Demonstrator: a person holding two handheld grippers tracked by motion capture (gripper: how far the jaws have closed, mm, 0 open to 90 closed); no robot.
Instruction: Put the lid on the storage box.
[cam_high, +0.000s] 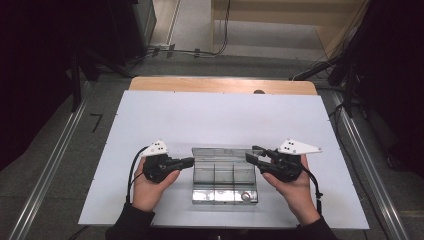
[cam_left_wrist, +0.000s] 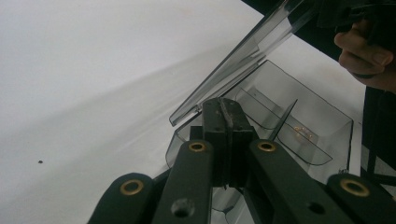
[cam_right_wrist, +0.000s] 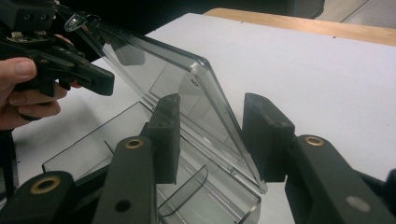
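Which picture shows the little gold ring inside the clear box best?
The left gripper view: the ring lies close, in the clear box's end compartment, and its gold colour is plain. The high view shows it as a tiny pale circle in the near right corner. In the right gripper view I cannot find it.

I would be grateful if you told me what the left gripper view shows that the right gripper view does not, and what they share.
The left gripper view alone shows the left tongs shut, and a small brass-coloured piece in one compartment. The right gripper view alone shows the right tongs open either side of the raised lid. Both show the clear compartment box on the white table.
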